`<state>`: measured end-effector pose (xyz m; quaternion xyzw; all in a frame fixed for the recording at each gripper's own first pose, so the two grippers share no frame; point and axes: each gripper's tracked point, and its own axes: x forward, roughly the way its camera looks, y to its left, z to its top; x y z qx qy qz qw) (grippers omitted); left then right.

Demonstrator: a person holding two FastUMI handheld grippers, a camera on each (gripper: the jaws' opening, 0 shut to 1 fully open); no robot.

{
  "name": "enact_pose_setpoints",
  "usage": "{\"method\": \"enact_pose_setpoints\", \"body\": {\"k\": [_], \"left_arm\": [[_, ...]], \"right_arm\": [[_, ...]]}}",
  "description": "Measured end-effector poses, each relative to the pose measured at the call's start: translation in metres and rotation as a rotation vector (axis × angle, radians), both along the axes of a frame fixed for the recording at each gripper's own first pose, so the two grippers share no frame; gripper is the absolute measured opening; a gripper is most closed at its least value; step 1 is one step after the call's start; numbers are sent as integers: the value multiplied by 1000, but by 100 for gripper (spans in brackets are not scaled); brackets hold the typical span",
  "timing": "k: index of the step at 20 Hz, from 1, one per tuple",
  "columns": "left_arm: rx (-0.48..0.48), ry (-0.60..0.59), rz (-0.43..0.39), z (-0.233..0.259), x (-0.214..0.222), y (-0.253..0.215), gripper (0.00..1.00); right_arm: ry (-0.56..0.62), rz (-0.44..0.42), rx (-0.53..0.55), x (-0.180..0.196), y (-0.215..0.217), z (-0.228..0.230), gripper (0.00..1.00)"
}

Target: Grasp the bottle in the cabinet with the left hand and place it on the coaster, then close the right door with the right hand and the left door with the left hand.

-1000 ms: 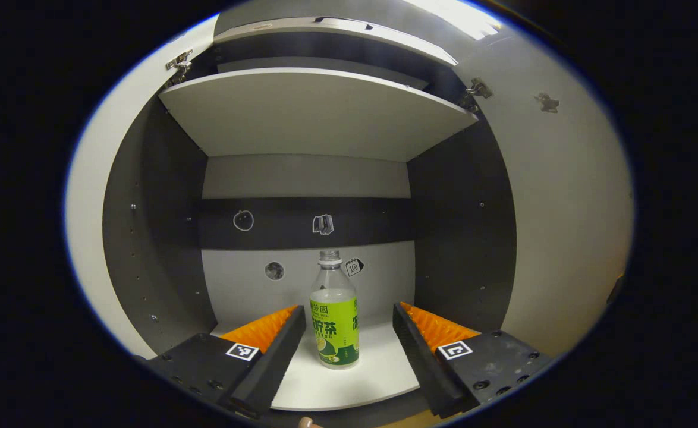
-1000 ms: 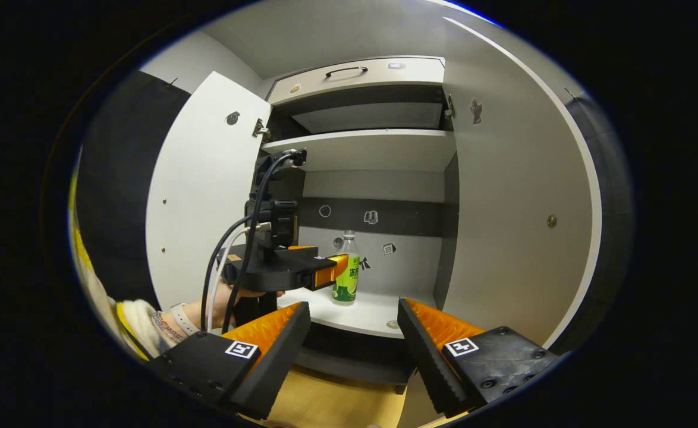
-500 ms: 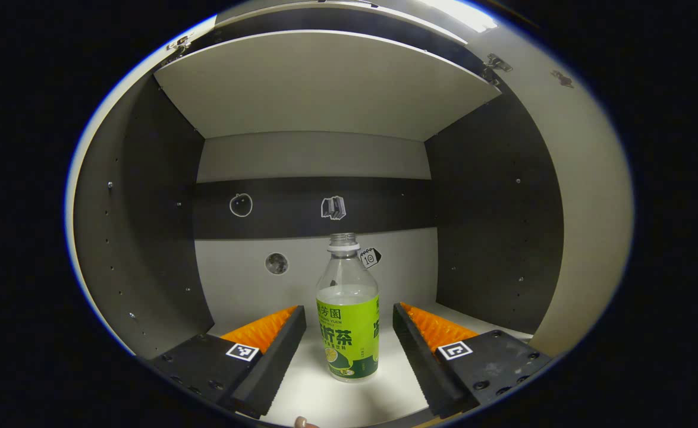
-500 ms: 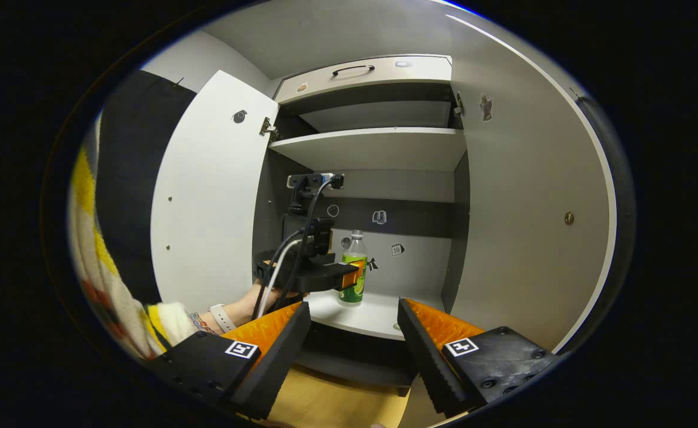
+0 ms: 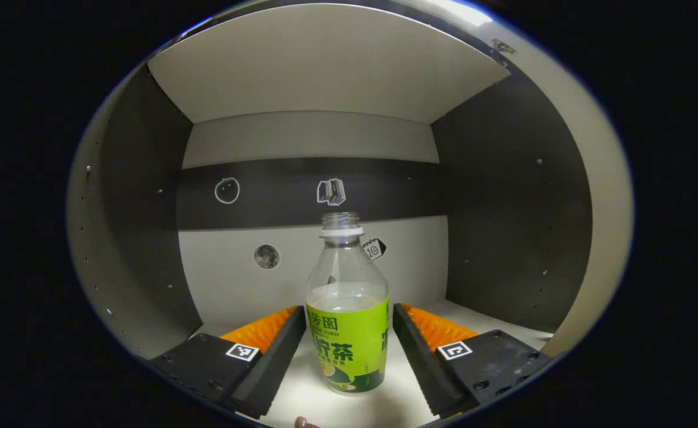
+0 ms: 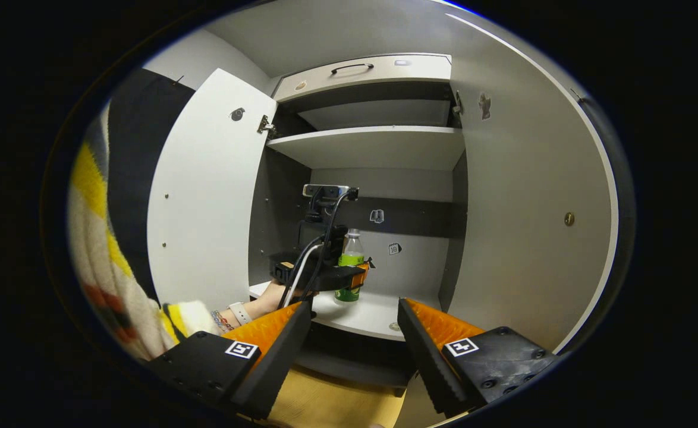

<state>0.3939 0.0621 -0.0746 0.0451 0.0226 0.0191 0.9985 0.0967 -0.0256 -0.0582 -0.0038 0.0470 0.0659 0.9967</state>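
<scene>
The bottle (image 5: 346, 309), a clear plastic one with a bright green printed label, a pale liquid up to the label's top edge and an open threaded neck with no cap visible, stands upright on the white lower shelf (image 5: 355, 410) of the cabinet, between the two spread fingers of the left gripper (image 5: 347, 348); the jaws are released and flank the label closely, though whether either ribbed pad (image 5: 266, 327) touches it cannot be told. So the task is at its first step, by my reading: the grasp is lined up but not made, and the lift, the placing on the coaster and both door closings are left. In the right gripper view the right gripper (image 6: 354, 345) hangs open and empty in front of the cabinet, over a yellowish wooden surface (image 6: 337, 410), holding nothing. Beyond it the person's hand (image 6: 266, 297), with a watch and a striped knitted sleeve (image 6: 111, 285), carries the left gripper inside the lower compartment. Both flat, matt white doors stand wide open, the left door (image 6: 206, 190) and the right door (image 6: 521, 208). At the back, small stickers (image 5: 331, 191) dot the smooth grey and dark panels.
</scene>
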Motion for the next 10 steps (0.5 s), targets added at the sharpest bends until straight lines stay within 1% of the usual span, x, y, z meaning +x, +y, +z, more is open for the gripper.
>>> {"method": "enact_pose_setpoints", "body": {"k": [2,3,5,7,10], "left_arm": [[-31,1,-14,-4,4,-2,92],[-45,2,-29,-3,3,-4,80],[-62,-9,-34,0,1,-2,77],[-70,-28,-40,6,-3,-2,77],[-95,-61,-70,21,-23,-5,77]], "right_arm": [[5,-5,1,1,-2,-1,98],[7,-10,-1,1,-3,-2,98],[8,-15,1,2,-4,-2,98],[5,-19,9,2,-3,0,98],[-4,-24,15,2,0,4,98]]}}
